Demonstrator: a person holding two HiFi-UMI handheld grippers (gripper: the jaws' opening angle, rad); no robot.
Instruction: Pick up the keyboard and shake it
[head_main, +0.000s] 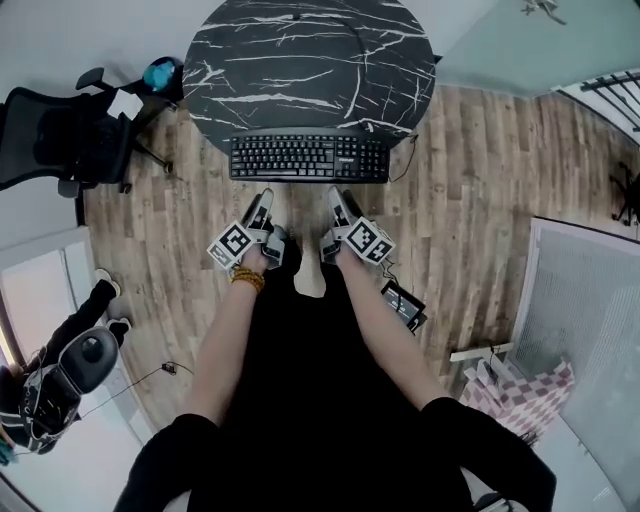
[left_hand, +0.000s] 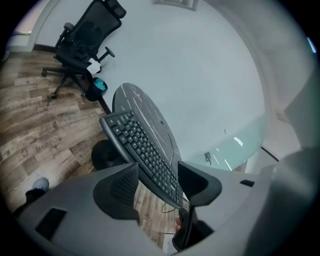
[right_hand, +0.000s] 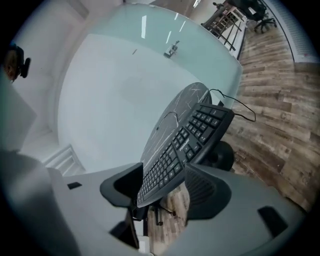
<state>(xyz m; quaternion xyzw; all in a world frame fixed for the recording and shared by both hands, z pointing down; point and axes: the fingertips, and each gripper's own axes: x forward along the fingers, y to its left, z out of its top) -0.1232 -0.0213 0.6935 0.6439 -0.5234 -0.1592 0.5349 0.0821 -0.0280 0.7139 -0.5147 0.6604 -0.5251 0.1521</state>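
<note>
The left gripper and the right gripper are grey plastic with ribbed pads. Both have their jaws spread and empty. Near them the keyboard, long, flat and black, lies on the near edge of the round, white-veined black table.

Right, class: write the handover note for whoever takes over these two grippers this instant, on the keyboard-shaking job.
Left gripper: jaws open, nothing between them, over the floor just short of the keyboard.
Right gripper: jaws open, empty, beside the left one, also short of the keyboard.
Keyboard: lies at the near edge of the round black table, keys up, in neither gripper.
Done: no grip or lift shows.
Left: close on the keyboard, lift it, shake it.
</note>
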